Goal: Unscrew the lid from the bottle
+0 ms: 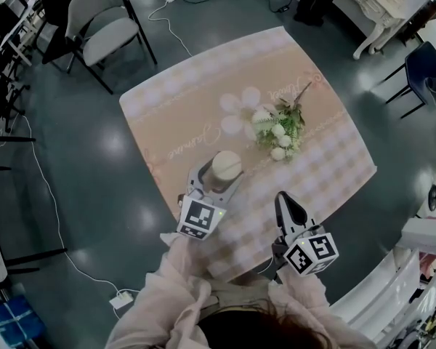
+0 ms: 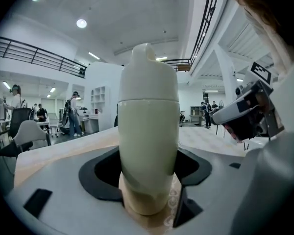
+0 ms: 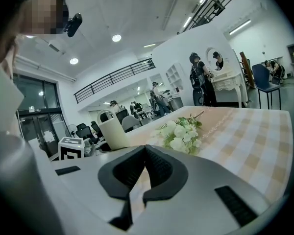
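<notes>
Here, the bottle point(image 2: 148, 151), a smooth cream cylinder with a paler domed lid point(image 2: 148, 72), stands upright on the checked tablecloth point(image 1: 334, 158) near the edge closest to me. My left gripper point(image 2: 149, 180) points nearly level, its dark pads seemingly pressed against the bottle's sides. My right gripper point(image 3: 145, 153) hangs beside it, jaws together, empty.

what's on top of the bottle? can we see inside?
A cream lid sits on the bottle, with the seam between them showing. The inside cannot be seen: the lid covers the mouth and the walls are opaque.
</notes>
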### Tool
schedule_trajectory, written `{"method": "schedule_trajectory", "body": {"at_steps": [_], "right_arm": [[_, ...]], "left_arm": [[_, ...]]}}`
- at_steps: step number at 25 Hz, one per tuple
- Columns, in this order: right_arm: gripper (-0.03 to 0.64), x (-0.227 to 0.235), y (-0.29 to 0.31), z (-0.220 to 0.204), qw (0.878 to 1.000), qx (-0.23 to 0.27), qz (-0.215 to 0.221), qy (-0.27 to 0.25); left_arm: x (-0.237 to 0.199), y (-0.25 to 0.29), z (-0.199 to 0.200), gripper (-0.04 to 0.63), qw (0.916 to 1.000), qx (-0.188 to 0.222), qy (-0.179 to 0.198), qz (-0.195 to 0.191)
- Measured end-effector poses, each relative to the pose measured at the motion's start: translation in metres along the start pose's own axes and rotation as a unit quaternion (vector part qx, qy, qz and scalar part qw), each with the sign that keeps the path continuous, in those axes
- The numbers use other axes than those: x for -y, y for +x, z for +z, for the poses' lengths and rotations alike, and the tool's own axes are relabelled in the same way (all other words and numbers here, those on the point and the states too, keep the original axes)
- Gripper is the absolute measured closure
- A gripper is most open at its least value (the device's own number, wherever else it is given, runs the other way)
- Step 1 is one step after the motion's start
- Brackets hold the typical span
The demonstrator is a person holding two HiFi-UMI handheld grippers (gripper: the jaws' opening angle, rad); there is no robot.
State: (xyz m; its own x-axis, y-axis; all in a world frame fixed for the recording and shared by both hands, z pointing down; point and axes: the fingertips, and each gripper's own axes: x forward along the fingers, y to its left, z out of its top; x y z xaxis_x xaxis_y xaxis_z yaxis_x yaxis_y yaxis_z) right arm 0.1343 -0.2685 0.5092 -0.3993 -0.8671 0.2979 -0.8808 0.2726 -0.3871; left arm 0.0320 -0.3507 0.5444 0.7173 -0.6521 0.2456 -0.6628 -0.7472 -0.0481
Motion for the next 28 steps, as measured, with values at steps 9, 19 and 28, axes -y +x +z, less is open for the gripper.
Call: {"method": "schedule_trajectory", "body": {"at_steps": [9, 19, 28], "right_arm": [[0.604, -0.021, -0.015, 0.017, 0.999, 0.016, 0.041, -0.026], [0.582, -0.068, -0.056, 0.038, 0.988, 0.028, 0.132, -0.074], [0.310, -0.117, -0.093, 0.043, 0.964, 0.020, 0.250, -0.085]], "left_arm": [[0.030, -0.020, 0.008, 0.281, 0.9983, -0.035, -0.012, -0.045], [0.092, -0.061, 0.027, 0.279, 0.9928, -0.091, -0.009, -0.077], [0.143, -0.091, 0.046, 0.279, 0.9905, -0.103, -0.002, -0.092]]}}
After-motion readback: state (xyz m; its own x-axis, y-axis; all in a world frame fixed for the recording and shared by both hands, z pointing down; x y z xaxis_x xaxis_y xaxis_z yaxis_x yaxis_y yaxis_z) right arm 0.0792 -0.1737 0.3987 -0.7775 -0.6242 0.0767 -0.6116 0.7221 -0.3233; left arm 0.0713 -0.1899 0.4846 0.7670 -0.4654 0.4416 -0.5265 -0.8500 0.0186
